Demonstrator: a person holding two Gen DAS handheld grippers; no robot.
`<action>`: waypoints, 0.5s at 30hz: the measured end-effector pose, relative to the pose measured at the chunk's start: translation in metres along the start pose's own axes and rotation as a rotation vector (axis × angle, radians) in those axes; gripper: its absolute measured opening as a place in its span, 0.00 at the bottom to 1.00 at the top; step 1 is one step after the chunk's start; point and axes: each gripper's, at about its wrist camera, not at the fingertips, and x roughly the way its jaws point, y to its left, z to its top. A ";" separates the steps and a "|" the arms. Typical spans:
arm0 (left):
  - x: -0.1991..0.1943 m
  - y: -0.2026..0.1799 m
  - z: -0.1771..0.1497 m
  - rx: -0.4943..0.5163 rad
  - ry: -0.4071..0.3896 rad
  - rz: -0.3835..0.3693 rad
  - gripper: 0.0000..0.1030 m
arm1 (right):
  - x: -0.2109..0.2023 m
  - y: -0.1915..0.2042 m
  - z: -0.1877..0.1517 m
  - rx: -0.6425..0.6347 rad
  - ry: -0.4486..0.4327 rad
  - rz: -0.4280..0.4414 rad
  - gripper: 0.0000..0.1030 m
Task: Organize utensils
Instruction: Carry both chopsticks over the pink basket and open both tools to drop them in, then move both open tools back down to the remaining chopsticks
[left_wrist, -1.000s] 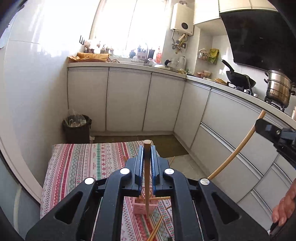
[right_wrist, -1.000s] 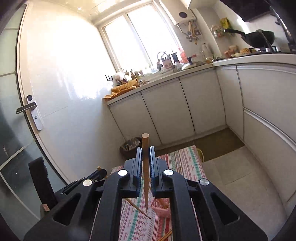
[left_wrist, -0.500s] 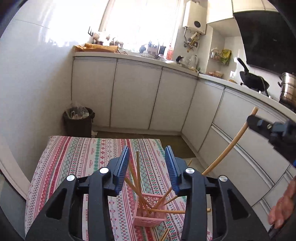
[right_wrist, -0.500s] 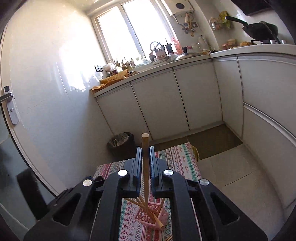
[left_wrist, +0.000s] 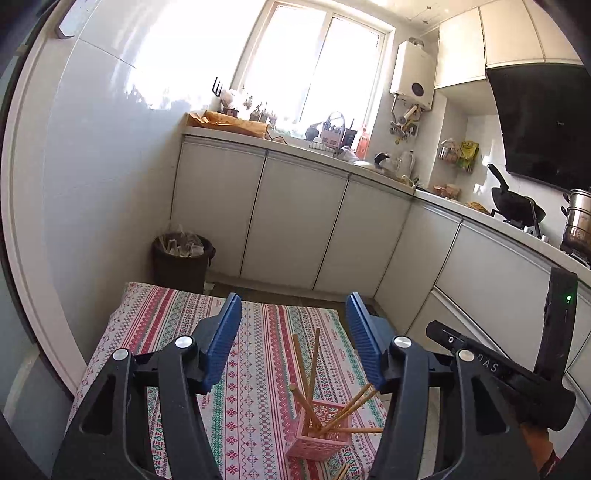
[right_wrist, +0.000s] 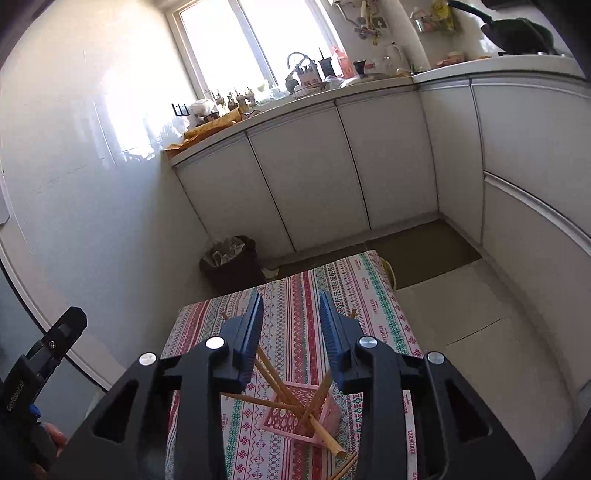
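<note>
Both claws hang just above the pink basket (left_wrist: 319, 439), jaws apart and empty. The left claw (left_wrist: 293, 338) stands wide; the right claw (right_wrist: 291, 328) is narrower. Both have just been opening, with nothing between the pads. Chopsticks (left_wrist: 312, 373) now lean inside the basket on the striped table (left_wrist: 173, 314); a second ago each claw pinched one upright. This looks like the release step. More sticks (right_wrist: 345, 467) lie beside the basket, probably next to fetch.
</note>
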 end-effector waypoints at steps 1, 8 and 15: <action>0.000 -0.001 0.000 0.006 0.005 0.002 0.56 | -0.002 -0.001 0.000 0.000 -0.004 -0.004 0.32; -0.011 -0.007 -0.005 0.023 0.032 0.000 0.70 | -0.036 -0.009 -0.007 0.024 -0.053 -0.020 0.54; -0.028 -0.027 -0.025 0.059 0.081 -0.013 0.90 | -0.084 -0.018 -0.037 0.004 -0.078 -0.043 0.72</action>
